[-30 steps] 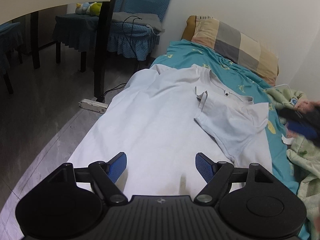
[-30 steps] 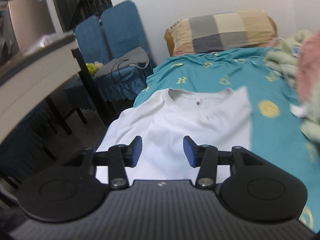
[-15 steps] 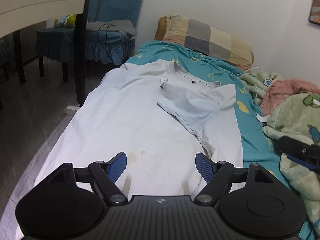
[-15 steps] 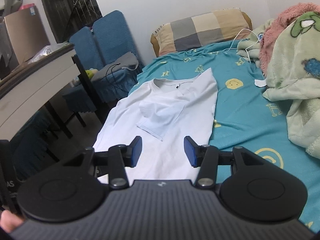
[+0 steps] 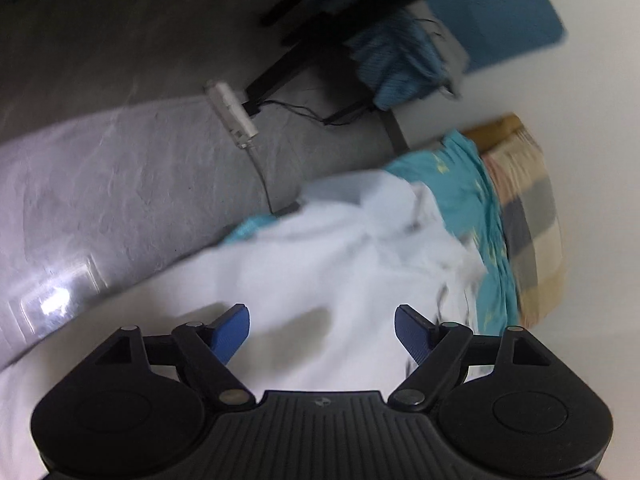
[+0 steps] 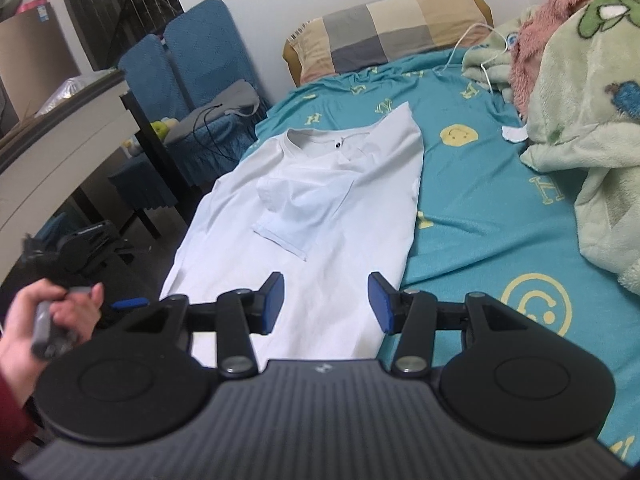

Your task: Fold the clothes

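White T-shirt (image 6: 320,200) lay along bed's (image 6: 480,208) left edge, sleeve folded in. Likely light, limp; pinch hem corners. Left gripper (image 5: 322,330), right gripper (image 6: 326,300) spread, empty.

White shirt (image 6: 320,208); teal sheet (image 6: 480,200), yellow smileys; checked pillow (image 6: 384,32); blue gripper pads (image 6: 272,300).

My left tongs (image 5: 322,330) are wide open, with nothing between the blue pads, and the picture from them is tilted and blurry. My right tongs (image 6: 326,300) are open too and hold nothing. My left hand (image 6: 38,326) is curled tight around its grey handle, with a red sleeve (image 6: 12,412) at the wrist.
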Action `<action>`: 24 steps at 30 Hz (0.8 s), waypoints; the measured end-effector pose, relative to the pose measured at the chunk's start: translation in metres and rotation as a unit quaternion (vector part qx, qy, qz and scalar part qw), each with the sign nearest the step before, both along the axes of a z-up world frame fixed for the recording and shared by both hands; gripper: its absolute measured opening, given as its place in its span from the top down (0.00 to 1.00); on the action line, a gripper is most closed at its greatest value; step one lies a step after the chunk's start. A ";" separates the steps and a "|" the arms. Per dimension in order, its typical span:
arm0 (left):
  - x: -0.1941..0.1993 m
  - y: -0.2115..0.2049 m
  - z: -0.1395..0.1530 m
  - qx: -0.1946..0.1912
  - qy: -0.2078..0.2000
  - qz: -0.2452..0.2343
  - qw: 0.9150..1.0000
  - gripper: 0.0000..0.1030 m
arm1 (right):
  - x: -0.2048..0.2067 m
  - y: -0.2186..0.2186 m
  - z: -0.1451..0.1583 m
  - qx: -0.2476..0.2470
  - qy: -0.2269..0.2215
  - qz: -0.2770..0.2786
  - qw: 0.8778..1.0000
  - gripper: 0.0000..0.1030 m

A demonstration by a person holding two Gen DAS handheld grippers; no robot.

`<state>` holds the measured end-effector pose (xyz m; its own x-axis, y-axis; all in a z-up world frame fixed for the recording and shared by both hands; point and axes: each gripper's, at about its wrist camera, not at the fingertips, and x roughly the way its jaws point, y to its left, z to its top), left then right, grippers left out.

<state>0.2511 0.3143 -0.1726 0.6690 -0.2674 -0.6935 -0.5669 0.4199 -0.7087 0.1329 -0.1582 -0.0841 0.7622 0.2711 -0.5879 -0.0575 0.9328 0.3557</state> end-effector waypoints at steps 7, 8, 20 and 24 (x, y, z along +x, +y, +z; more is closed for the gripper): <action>0.059 0.052 -0.069 -0.081 0.010 0.046 0.996 0.15 | 0.029 -0.005 -0.019 0.053 0.058 -0.001 0.997 0.52; 0.066 0.054 -0.078 -0.105 0.007 0.040 0.994 0.20 | 0.034 -0.007 -0.022 0.066 0.067 -0.001 0.996 0.52; 0.098 0.042 -0.075 -0.008 -0.004 0.013 1.000 1.00 | 0.053 -0.037 -0.054 0.180 0.142 -0.050 0.972 0.51; 0.101 0.027 -0.024 0.101 -0.021 -0.011 0.995 1.00 | 0.048 -0.038 -0.043 0.182 0.125 -0.046 0.974 0.51</action>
